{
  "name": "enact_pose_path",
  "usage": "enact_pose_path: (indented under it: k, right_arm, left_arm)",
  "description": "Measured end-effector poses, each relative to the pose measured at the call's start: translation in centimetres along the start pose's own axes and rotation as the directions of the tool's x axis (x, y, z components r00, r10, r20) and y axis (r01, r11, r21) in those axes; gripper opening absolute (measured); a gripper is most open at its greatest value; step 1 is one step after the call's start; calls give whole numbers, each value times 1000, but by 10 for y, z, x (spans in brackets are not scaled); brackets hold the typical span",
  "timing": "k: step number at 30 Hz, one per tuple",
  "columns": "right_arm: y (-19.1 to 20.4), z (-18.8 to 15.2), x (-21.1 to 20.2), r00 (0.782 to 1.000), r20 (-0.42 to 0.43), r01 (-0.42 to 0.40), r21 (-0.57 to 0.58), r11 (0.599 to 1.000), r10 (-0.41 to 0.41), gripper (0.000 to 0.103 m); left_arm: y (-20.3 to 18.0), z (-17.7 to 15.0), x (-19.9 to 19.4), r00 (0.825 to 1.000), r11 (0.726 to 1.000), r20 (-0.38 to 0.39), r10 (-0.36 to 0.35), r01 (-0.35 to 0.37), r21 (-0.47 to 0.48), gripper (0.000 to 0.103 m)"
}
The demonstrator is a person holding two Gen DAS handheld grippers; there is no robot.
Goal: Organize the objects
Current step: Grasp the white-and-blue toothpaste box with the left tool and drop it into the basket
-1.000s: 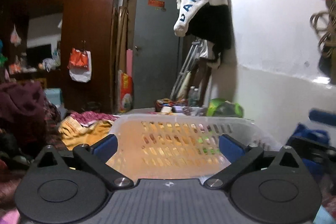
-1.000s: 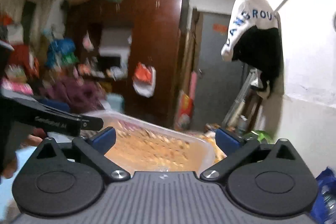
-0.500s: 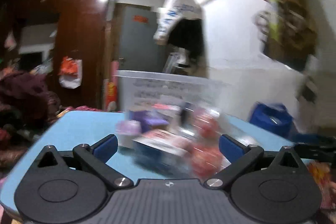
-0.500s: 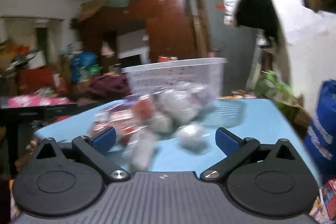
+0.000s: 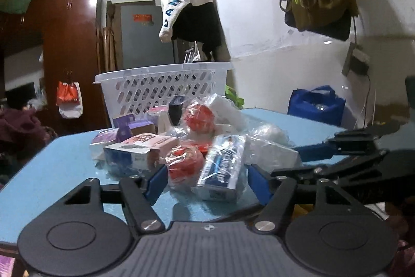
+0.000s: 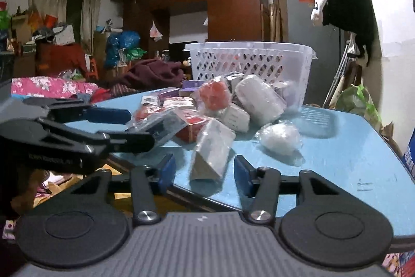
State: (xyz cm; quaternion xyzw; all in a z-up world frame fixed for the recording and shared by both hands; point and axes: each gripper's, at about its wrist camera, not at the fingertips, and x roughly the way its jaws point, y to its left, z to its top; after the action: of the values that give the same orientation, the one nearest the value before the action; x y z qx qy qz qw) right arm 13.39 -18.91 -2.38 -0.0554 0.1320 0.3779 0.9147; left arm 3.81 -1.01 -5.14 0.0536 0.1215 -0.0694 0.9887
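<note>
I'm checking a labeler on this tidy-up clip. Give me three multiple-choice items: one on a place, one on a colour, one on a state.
1. Where does the white basket stand?
A. behind the pile of packets, on the table
B. on the floor
C. hanging on the wall

2. What colour is the tabletop?
A. red
B. light blue
C. black

3. What lies between the fingers of the right tool?
A. nothing
B. a green bottle
C. a plastic-wrapped box

Key: 1 A, the basket rises behind the heap at the table's far end. 2 B, bare blue surface shows around the packets. 3 C, the wrapped box sits in the gap of the jaws, which have just been closing; no pad clearly presses it.
</note>
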Motion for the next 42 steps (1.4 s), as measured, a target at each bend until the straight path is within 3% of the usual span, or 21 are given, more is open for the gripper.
enact_pose_path:
  k: [3,4,12,14,15,22,30,36,39,42]
  right_arm:
    - [-1,-1,-2,1000,2,2,2,1000,-2,50]
    - [0,-1,-2,1000,3,2,1,1000,-2,50]
    - [11,-2,3,1000,17,17,-21,1000,-16,56]
    - [13,-1,3,1000,18,19,-30,999,-19,46]
    - [14,-1,2,1000,17,17,-30,999,-16,33]
    - [9,1,-6,999,25,24,-26,999,-23,34]
    - [2,13,-14,996,70,50,-12,999,-49,34]
    - [-2,61,-4,979,196,72,-85,994,-54,33]
    - [-12,102,22,966,251,101,-136,986,-64,33]
    - [-31,148,65,968,242,112,-168,979,-69,33]
  left_arm:
    - [-6,-2,4,1000,1000,-4,11,-11,15,58]
    - [-7,-3,6,1000,1000,-11,8,-8,19,47]
    - [-9,-6,7,1000,1000,12,-16,16,25,46]
    - [-10,-8,5,999,999,33,-33,32,33,46]
    - [-11,-8,3,998,999,49,-32,31,37,46]
    - [-5,-3,-20,988,998,144,-49,45,32,45]
    - [19,9,-27,983,1000,183,6,-3,-21,45]
    - [43,63,-9,970,996,240,22,0,-88,45]
    - [67,107,19,973,988,230,5,30,-152,45]
    - [99,155,61,980,972,193,53,-6,-236,45]
